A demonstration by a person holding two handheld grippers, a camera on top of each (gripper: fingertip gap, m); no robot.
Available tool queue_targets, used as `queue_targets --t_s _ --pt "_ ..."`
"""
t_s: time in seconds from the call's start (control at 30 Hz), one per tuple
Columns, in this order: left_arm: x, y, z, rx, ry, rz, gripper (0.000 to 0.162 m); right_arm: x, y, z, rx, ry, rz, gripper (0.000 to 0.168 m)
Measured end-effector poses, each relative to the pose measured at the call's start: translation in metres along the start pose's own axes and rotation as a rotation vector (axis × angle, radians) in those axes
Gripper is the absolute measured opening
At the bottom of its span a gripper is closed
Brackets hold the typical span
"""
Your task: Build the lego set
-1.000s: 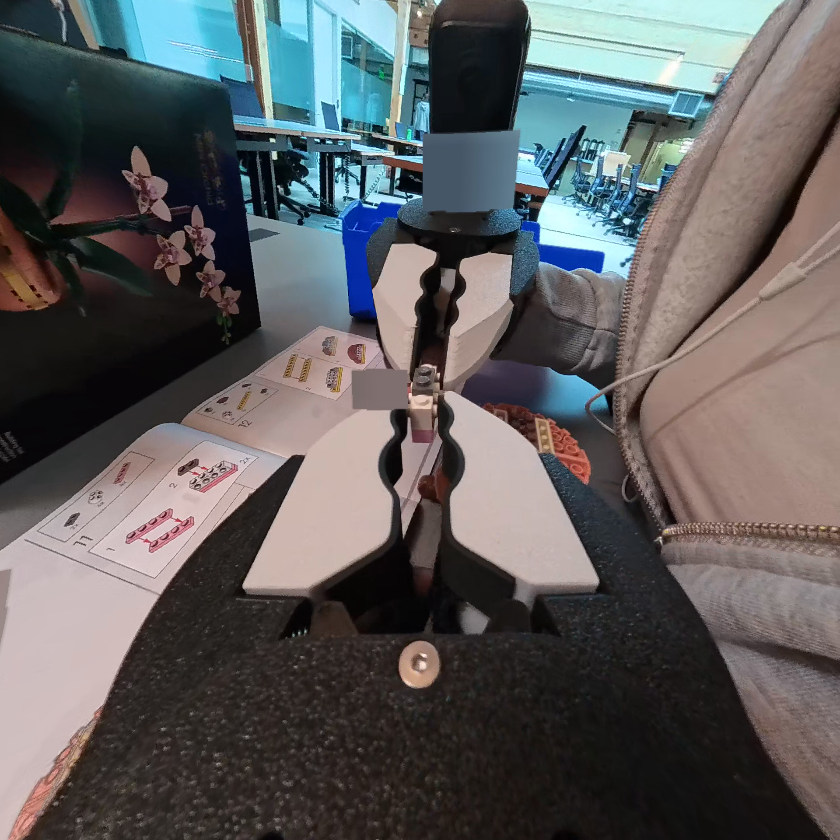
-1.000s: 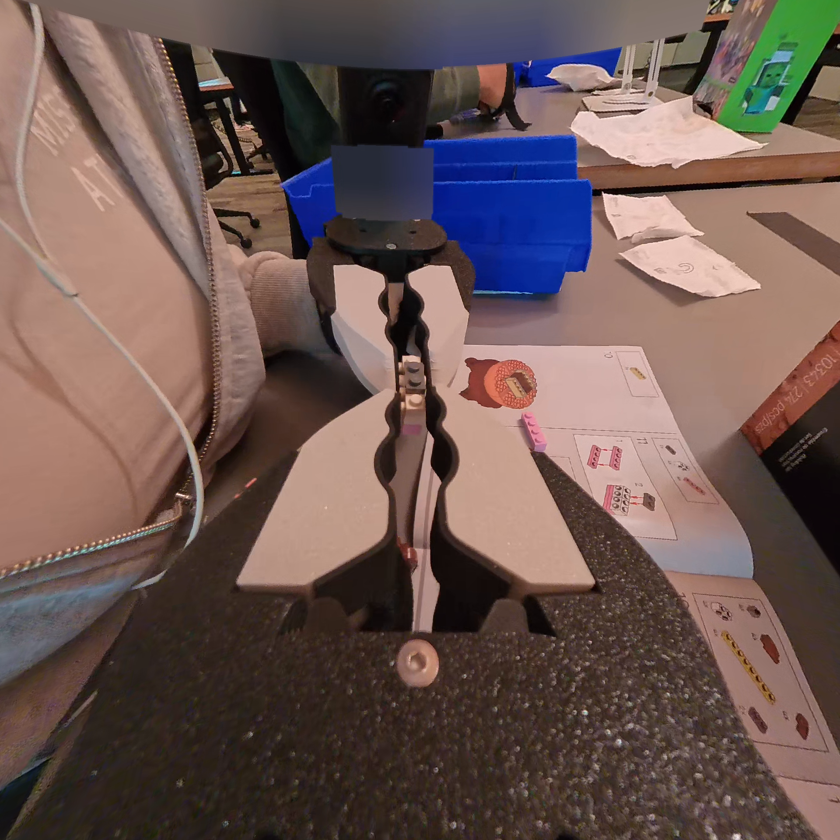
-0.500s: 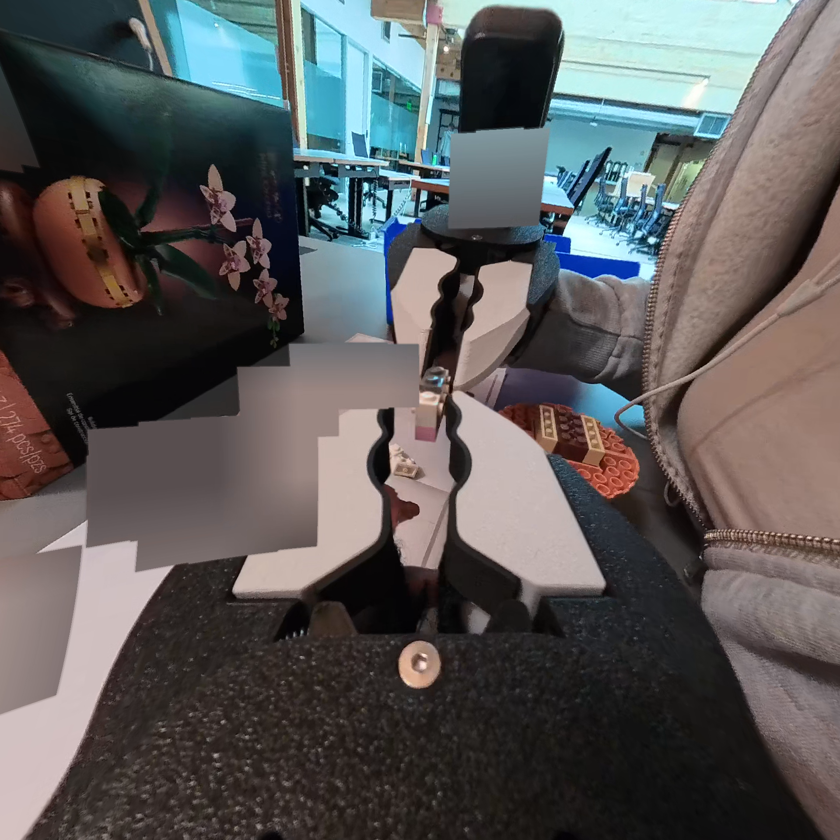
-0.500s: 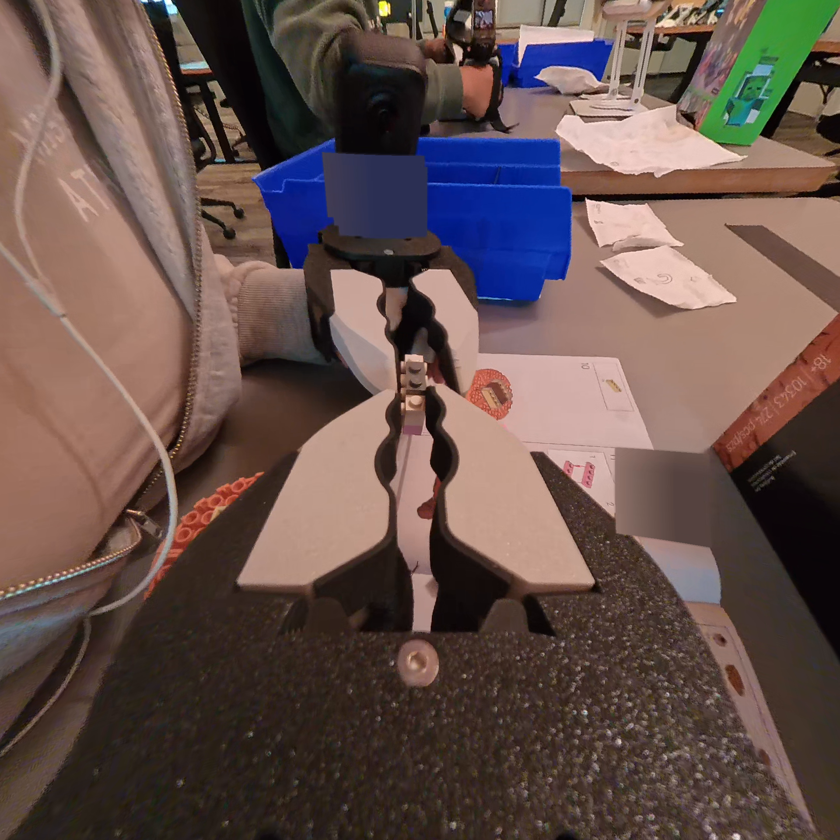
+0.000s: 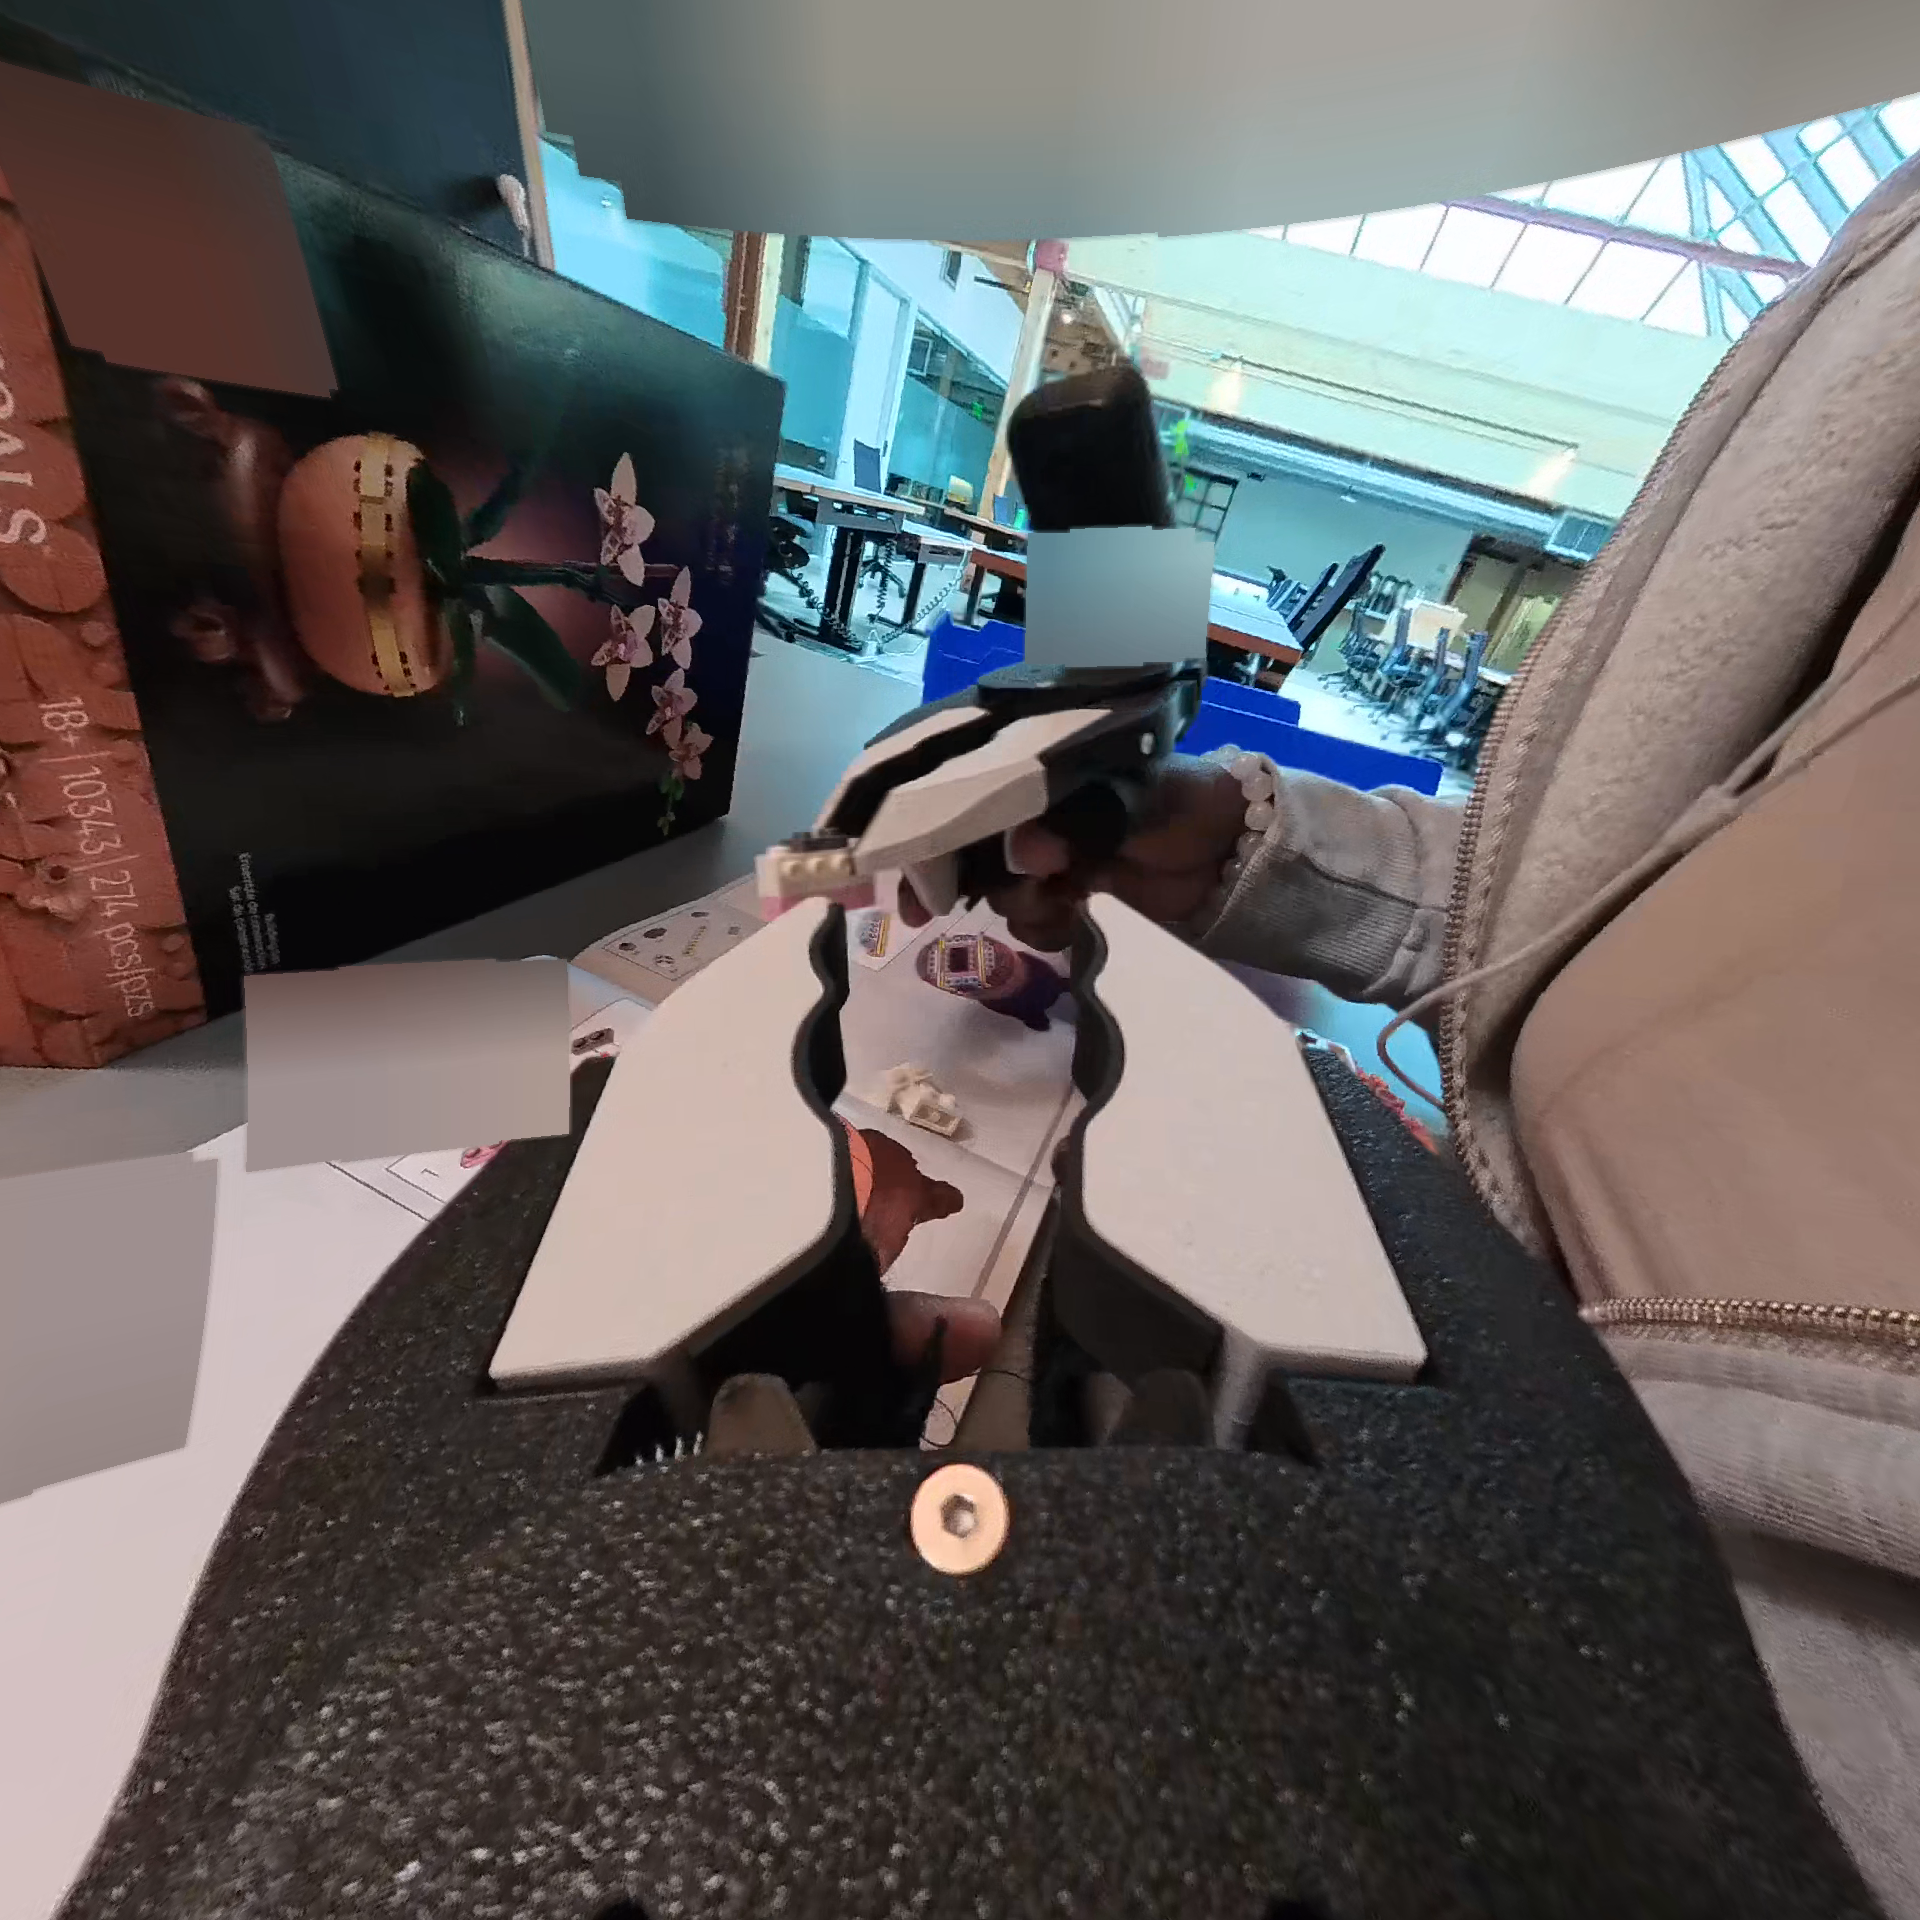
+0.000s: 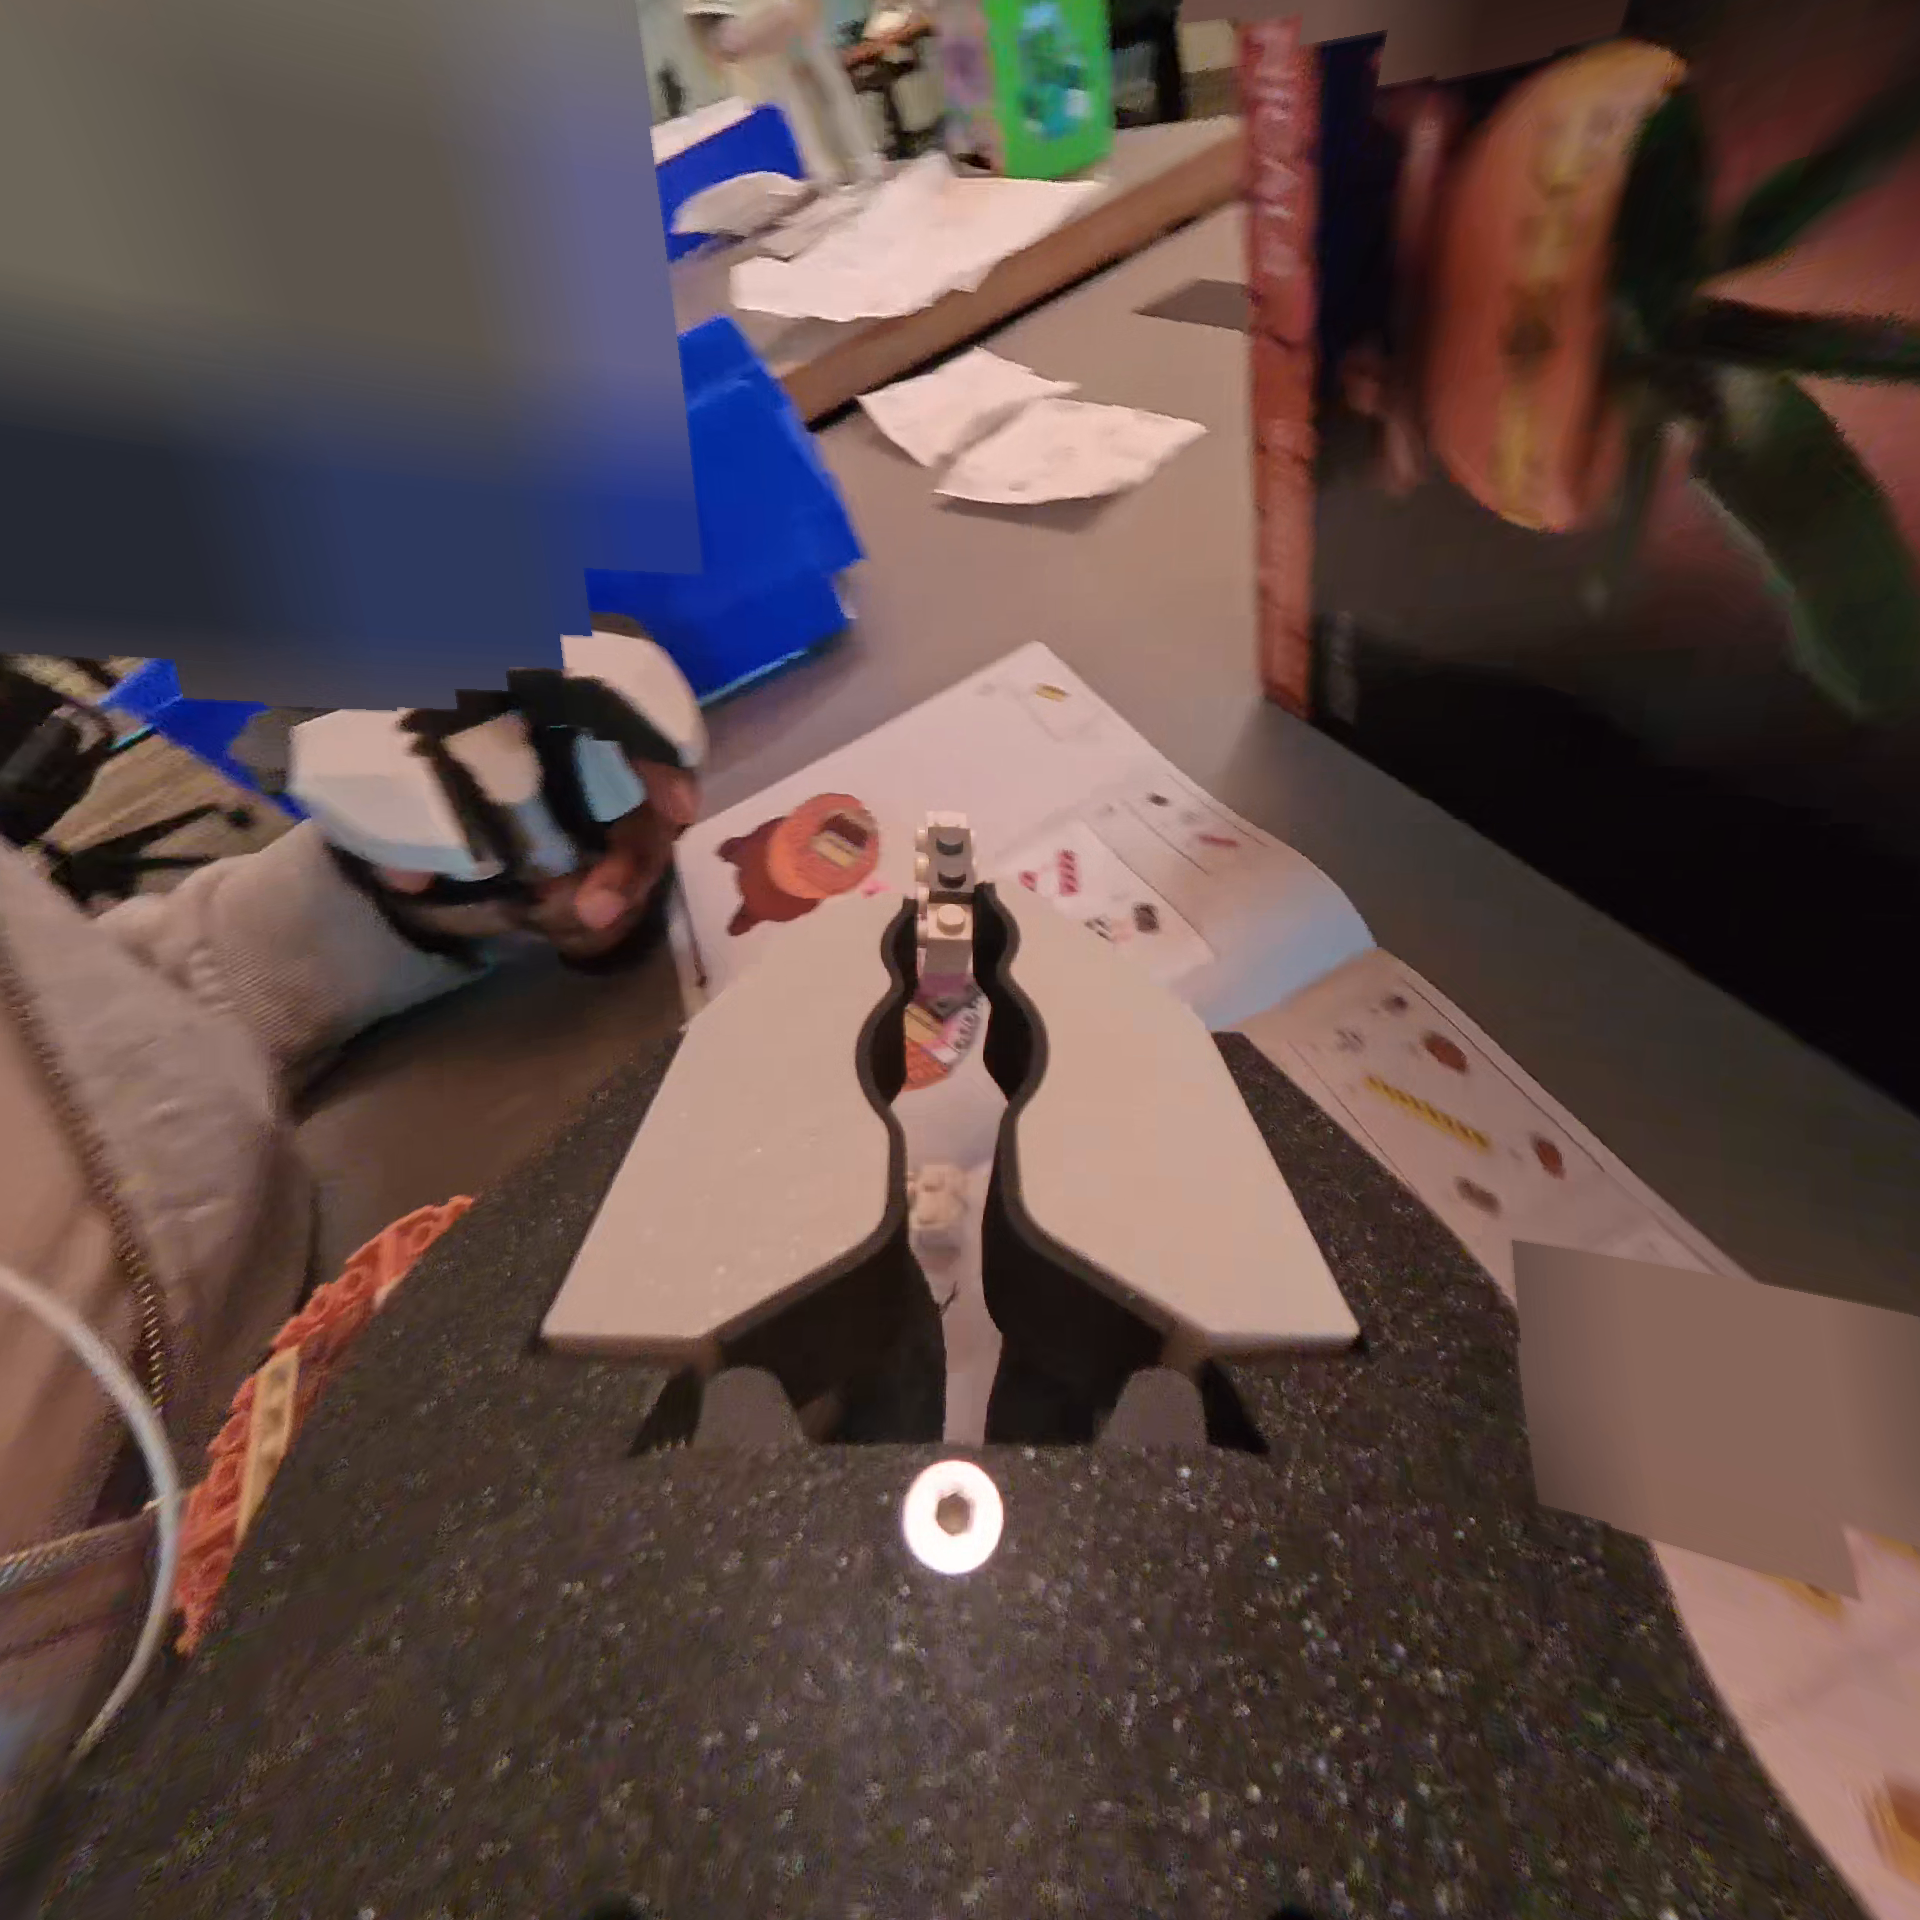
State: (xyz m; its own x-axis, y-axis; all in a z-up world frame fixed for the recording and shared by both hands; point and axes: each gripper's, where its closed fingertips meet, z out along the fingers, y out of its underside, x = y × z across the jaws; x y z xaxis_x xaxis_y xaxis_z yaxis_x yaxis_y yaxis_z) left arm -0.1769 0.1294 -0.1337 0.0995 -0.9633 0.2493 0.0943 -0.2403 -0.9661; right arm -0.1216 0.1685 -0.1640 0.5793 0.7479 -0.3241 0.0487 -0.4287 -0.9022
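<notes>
the right gripper (image 6: 948, 914) clamped the small brick stack (image 6: 943, 883) for fitting, while the left gripper (image 5: 956, 935) gaped, holding nothing.

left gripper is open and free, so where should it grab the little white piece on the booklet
Probably from straight above: the white piece lies low and loose on the open booklet, just ahead of the open left gripper, so nothing slides under it. Close across its blocky body, on opposite flat sides; finer shape is too small to tell.
</notes>
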Motion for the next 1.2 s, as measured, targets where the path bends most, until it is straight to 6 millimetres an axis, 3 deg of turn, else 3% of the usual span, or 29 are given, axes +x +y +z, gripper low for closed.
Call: queue_targets --t_s 0.3,0.57,0.73,0.9,1.2 --pt "0.0 -0.006 -0.004 0.032 -0.05 0.117 0.036 0.034 0.012 -0.019 0.004 0.214 0.174 0.009" --pt "-0.021 -0.021 -0.018 0.116 -0.199 0.11 0.031 0.041 0.038 -0.024 -0.191 0.348 0.001 0.009" --pt "-0.056 -0.03 -0.043 0.141 -0.501 0.191 0.031 0.041 0.049 -0.019 -0.246 0.381 -0.067 0.01" --pt "-0.057 -0.021 -0.037 0.086 -0.489 0.168 0.032 0.043 0.053 -0.019 -0.26 0.395 -0.08 0.01" --pt "-0.074 -0.022 -0.051 0.139 -0.53 0.001 0.029 0.037 0.061 -0.018 -0.292 0.352 -0.087 0.016"
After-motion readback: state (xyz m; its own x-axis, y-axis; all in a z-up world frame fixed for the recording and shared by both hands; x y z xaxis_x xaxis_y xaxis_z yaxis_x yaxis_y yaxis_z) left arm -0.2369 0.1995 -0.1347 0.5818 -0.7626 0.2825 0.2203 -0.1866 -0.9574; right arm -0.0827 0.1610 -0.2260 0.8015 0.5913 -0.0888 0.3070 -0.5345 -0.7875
